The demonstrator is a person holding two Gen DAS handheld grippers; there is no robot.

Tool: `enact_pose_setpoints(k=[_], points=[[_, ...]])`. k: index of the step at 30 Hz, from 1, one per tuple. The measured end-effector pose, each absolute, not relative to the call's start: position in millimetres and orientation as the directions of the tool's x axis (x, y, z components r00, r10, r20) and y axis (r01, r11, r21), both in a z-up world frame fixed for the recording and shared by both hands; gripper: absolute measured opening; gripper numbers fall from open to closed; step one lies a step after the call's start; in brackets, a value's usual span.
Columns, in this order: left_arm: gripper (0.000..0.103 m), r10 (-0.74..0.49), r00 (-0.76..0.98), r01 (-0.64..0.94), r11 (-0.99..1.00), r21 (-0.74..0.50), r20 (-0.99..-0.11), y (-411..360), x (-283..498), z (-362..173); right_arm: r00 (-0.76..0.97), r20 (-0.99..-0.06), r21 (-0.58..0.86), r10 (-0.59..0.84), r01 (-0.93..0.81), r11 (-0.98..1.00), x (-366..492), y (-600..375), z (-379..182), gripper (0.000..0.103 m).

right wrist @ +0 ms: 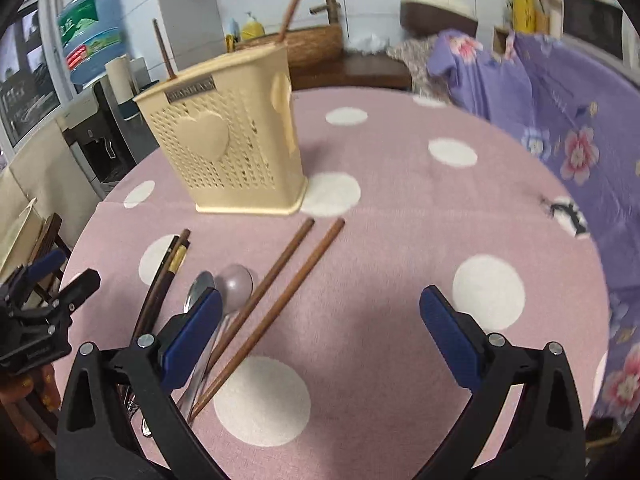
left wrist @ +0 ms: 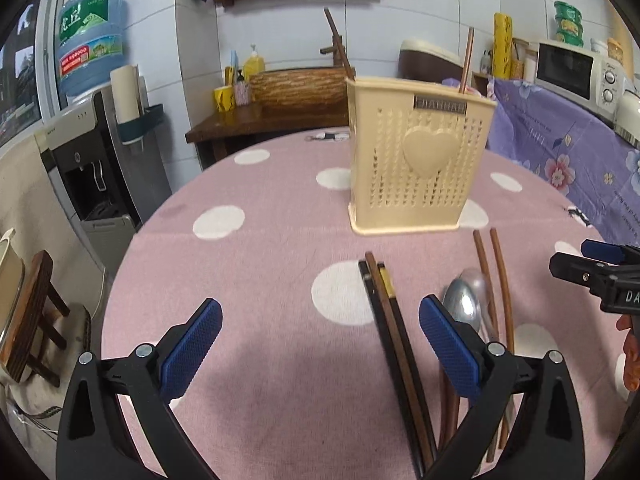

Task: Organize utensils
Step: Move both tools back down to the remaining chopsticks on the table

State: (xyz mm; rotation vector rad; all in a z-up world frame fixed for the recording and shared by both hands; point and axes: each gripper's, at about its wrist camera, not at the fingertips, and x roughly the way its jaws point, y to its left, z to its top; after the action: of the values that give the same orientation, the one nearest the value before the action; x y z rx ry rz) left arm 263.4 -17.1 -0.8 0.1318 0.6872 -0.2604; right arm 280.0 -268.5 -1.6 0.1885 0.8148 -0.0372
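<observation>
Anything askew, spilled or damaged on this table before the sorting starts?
Nothing spilled or broken. The utensils just lie loose on the tablecloth before the holder: brown chopsticks splayed apart, dark chopsticks bunched, spoons between. One chopstick in holder leans.

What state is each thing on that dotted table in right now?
Utensil holder: upright, two chopsticks inside.
Dark chopsticks: lying loose.
Brown chopsticks: lying loose.
Spoons: lying flat.
Left hand-held gripper: open, empty.
Right hand-held gripper: open, empty.
</observation>
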Motion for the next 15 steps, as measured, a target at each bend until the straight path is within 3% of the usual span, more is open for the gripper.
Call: enact_pose_setpoints(k=[4, 9, 11, 15], points=[[0.096, -0.216, 0.717, 0.273, 0.962, -0.018, -0.662, -9, 268, -7, 0.664, -0.747, 0.145, 0.019, 0.134, 0.98, 286, -267, -13, 0.098], [0.073, -0.232, 0.687, 0.278, 0.959, -0.046, -0.689, -7, 274, -15, 0.632, -0.775, 0.113, -0.002, 0.142, 0.983, 299, -256, -25, 0.097], [0.065, -0.237, 0.676, 0.278, 0.959, -0.056, -0.698, -8, 276, -18, 0.615, -0.788, 0.103, -0.014, 0.154, 0.983, 305, -253, -29, 0.089], [0.061, -0.242, 0.662, 0.282, 0.957, -0.064, -0.709, -10, 279, -22, 0.591, -0.807, 0.117, -0.006, 0.17, 0.978, 317, -252, -35, 0.076]])
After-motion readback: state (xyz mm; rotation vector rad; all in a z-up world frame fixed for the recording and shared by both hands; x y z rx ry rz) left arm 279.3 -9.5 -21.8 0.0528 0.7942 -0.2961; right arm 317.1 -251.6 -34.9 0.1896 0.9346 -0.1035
